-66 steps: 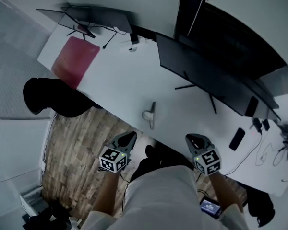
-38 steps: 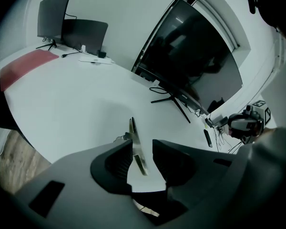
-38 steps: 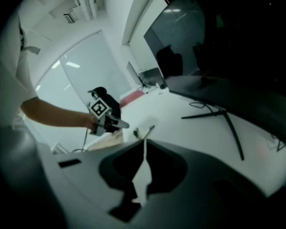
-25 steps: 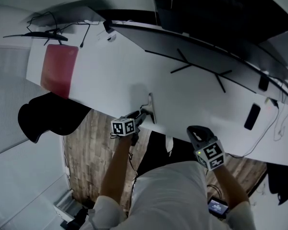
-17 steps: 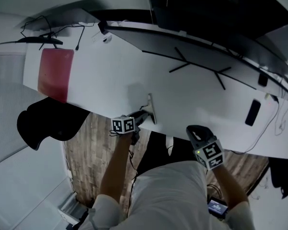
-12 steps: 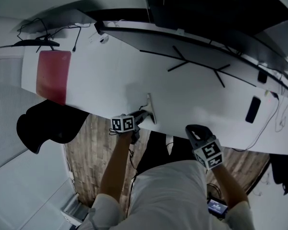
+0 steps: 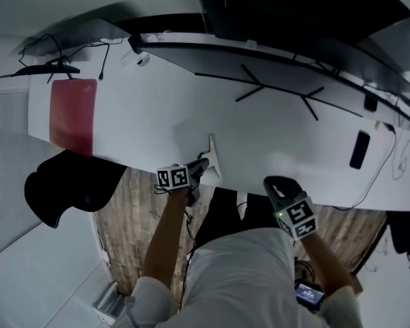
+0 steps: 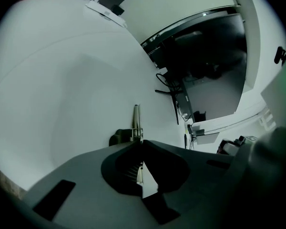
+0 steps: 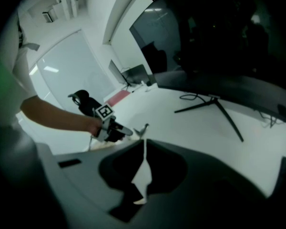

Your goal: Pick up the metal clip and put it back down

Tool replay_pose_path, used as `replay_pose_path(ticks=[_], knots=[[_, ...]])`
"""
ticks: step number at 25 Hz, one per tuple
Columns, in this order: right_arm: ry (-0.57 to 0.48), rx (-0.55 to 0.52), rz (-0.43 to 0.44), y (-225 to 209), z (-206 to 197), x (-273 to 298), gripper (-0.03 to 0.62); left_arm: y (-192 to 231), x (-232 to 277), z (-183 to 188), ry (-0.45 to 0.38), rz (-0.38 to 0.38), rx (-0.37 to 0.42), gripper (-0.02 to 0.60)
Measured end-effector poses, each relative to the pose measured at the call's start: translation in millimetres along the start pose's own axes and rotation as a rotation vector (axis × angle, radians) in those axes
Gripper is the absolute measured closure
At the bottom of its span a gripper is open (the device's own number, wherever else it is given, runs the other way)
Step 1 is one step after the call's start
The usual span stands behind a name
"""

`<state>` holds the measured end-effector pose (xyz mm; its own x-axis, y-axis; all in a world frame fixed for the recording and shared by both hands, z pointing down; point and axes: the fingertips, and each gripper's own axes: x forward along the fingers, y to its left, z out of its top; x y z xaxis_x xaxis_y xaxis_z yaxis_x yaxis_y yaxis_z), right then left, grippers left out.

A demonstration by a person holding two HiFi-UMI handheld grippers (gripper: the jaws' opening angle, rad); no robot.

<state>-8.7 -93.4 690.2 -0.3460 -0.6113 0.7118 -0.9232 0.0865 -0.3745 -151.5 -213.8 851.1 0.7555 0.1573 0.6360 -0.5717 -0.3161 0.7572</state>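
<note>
The metal clip (image 7: 210,157) stands near the front edge of the white desk (image 7: 157,115), one silver handle pointing up. My left gripper (image 7: 202,166) reaches it from the desk edge. In the left gripper view the clip's handle (image 8: 136,120) rises right at the tips of the left gripper (image 8: 142,141); its jaws have just been closing and now pinch the clip's near end. My right gripper (image 7: 273,183) hangs shut and empty off the desk's front edge, further right. From the right gripper (image 9: 144,141) view the clip (image 9: 142,128) and the left gripper (image 9: 115,131) show ahead.
A red mat (image 7: 72,115) lies at the desk's left end. Two monitors on black spider-leg stands (image 7: 260,87) line the back. A black phone (image 7: 359,149) and cables lie at the right. A black chair (image 7: 75,190) stands left of me, on the wooden floor.
From below the desk edge, the left gripper has come up to the clip and stayed there through the last second. The right gripper has hardly moved.
</note>
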Motion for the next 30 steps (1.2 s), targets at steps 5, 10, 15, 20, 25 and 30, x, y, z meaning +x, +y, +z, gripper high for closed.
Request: replay_pose_path(ticks=[5,10,15,20,25,30], knots=[[0.007,0.007,-0.013,5.7,-1.7,-2.1,0.559,-3.6,0.0,-0.8,0.005,-0.031,0.007,0.548],[-0.013,0.0,-0.041,10.3,7.1,-6.5,0.559,-5.0,-5.7,-0.9,0.012,-0.055,0.014,0.549],[-0.027,-0.012,-0.07,16.0,13.4,-11.5,0.559,-8.9,-15.2,4.6,0.005,-0.067,0.028,0.549],[-0.044,-0.021,-0.098,25.7,22.0,-18.2,0.559,-16.0,-32.8,10.5,-0.004,-0.074,0.058,0.549],[-0.066,-0.038,-0.134,33.7,31.9,-27.2,0.559,-30.6,-53.6,18.1,-0.025,-0.097,0.075,0.549],[-0.094,-0.05,-0.176,41.9,40.7,-37.0,0.559,-46.9,-77.8,25.7,-0.062,-0.126,0.069,0.549]])
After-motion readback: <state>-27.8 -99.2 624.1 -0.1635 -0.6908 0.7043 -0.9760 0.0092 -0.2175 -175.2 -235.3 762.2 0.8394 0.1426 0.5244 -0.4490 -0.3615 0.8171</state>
